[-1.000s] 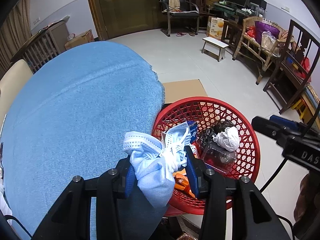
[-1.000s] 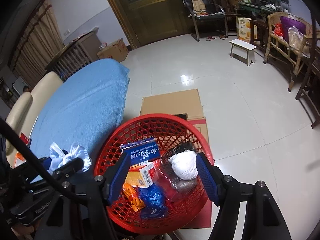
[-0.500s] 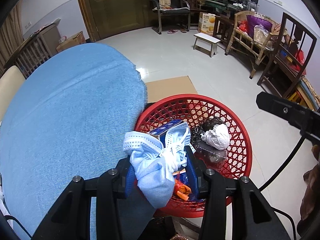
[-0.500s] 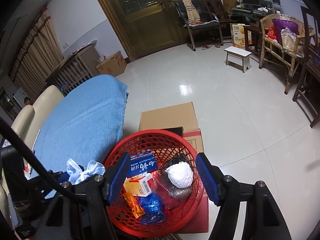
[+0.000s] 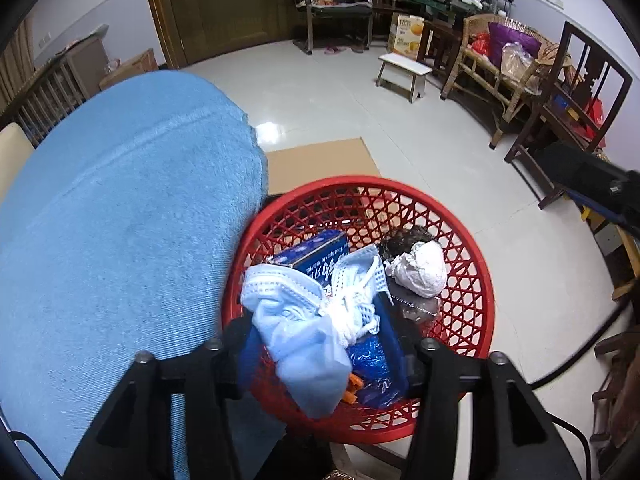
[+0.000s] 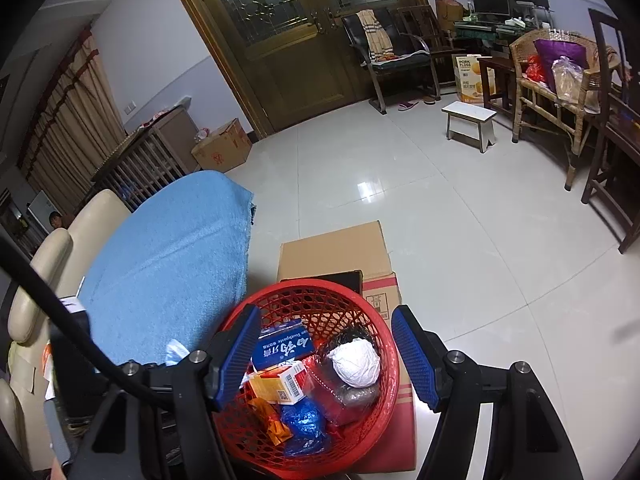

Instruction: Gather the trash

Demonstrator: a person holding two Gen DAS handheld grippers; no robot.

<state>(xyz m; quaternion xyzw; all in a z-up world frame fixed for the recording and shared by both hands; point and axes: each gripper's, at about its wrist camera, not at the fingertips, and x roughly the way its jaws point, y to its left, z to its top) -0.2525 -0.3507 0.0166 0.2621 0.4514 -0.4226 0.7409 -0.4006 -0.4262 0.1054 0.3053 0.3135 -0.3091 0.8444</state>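
Left tongs (image 5: pixel 322 354): sitting at the bottom centre of the left wrist view, jaws having just been opening, bundle of face masks hanging between the blue pads, looking loose rather than squeezed
Face masks (image 5: pixel 308 320): pale blue and white, crumpled with tangled ear loops, hanging in the lower middle of the frame over the near rim of the basket
Red basket (image 5: pixel 476 264): filling the lower centre-right of the left wrist view, sitting on a cardboard box (image 6: pixel 340 252), touching the edge of the blue cloth
Basket contents: lying together inside, a blue toothpaste box (image 6: pixel 282 344), a white crumpled wad (image 6: pixel 354 362) at the right, an orange-and-white carton (image 6: pixel 280 386) below the toothpaste box, a blue foil wrapper (image 6: pixel 304 420) near the bottom
Right tongs (image 6: pixel 326 354): sitting at the bottom centre of the right wrist view, jaws standing spread with nothing between the pads, framing the basket below
Blue cloth (image 5: pixel 120 220): covering the bench at the left of both views
Cream chairs (image 6: pixel 44 264): standing at the far left of the right wrist view, beside the bench
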